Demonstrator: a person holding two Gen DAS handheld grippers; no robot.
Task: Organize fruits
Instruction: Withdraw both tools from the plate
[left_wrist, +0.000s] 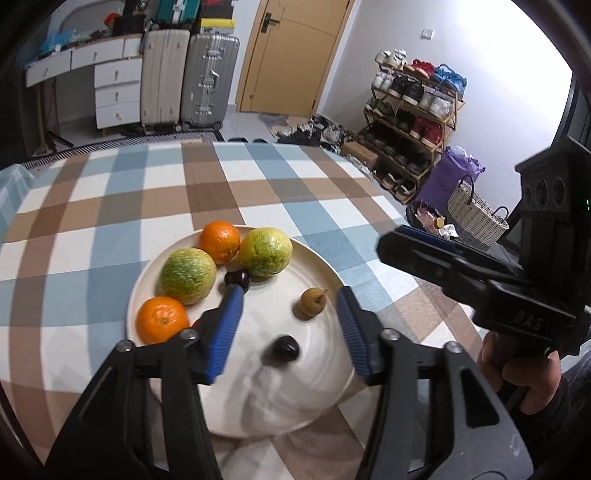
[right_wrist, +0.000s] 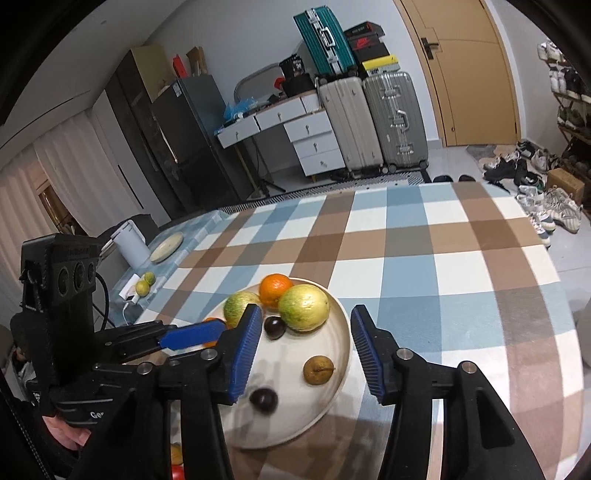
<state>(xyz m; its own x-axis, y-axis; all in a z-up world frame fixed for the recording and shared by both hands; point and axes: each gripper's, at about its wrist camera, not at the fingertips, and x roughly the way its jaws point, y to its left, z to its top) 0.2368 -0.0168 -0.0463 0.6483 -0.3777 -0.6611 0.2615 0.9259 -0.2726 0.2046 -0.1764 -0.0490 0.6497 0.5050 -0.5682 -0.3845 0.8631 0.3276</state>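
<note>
Both hand-held grippers spread over plate (left_wrist: 325, 266); longan (left_wrist: 312, 302) near rim.

Your plate (left_wrist: 325, 266) looks like glazed ceramic, cream, smooth with a soft sheen. The tablecloth (left_wrist: 110, 206) is matt woven cloth, checked. Both oranges (left_wrist: 219, 240) have pebbled, slightly shiny peel; the green-yellow citrus (left_wrist: 265, 252) is rougher and duller. The dark cherries (left_wrist: 283, 350) are glossy and smooth; the brown longan (left_wrist: 312, 302) is matt and grainy. On your left gripper (left_wrist: 291, 306) the black frame reads as matt plastic, with ribbed blue rubbery pads (left_wrist: 225, 328) and metal pivot bolts (left_wrist: 388, 335). The right gripper (right_wrist: 306, 332) looks the same.
</note>
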